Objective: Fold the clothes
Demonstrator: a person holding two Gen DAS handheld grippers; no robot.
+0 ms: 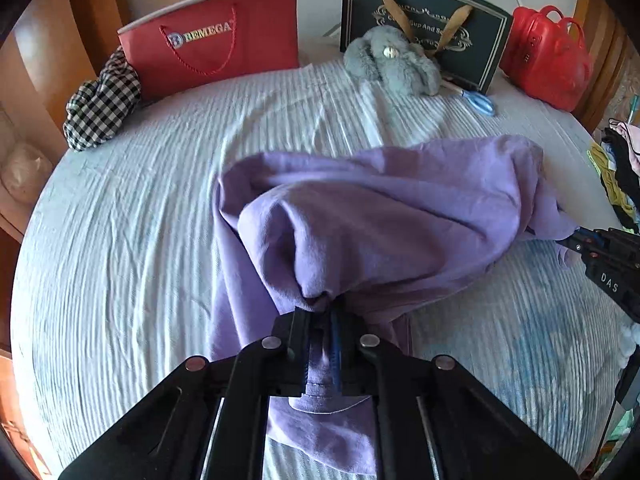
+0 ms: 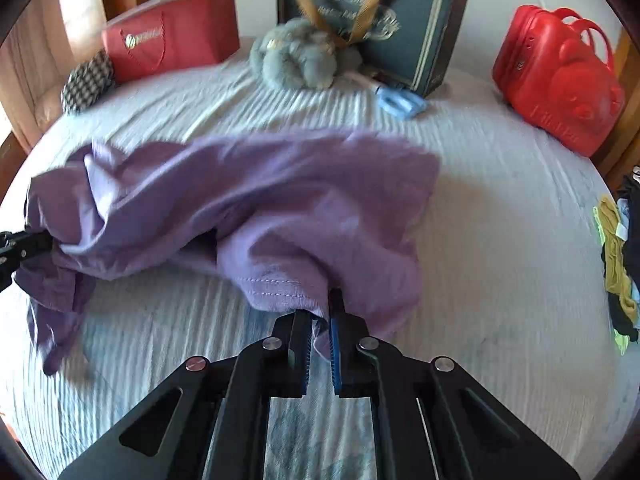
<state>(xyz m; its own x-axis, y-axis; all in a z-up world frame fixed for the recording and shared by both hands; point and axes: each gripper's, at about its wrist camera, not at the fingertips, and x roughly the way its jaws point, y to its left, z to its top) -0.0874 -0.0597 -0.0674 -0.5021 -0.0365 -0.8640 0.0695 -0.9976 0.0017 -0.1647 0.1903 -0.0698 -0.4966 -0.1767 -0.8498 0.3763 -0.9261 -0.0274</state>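
I'm pinching the purple shirt (image 1: 384, 216) with both left gripper (image 1: 322, 312) and right gripper (image 2: 320, 320); the red bag (image 1: 216, 40) at eleven o'clock is hiding its contents.

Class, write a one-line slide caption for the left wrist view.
Left gripper and right gripper each pinch the purple shirt above the bed.

A red paper bag (image 1: 212, 36), dark gift bag (image 1: 424, 20), grey plush toy (image 1: 392, 62), blue scissors (image 1: 478, 102) and red plastic case (image 1: 546, 64) line the bed's far edge.

Purple shirt (image 1: 400, 216) bunched, part-lifted off bed.
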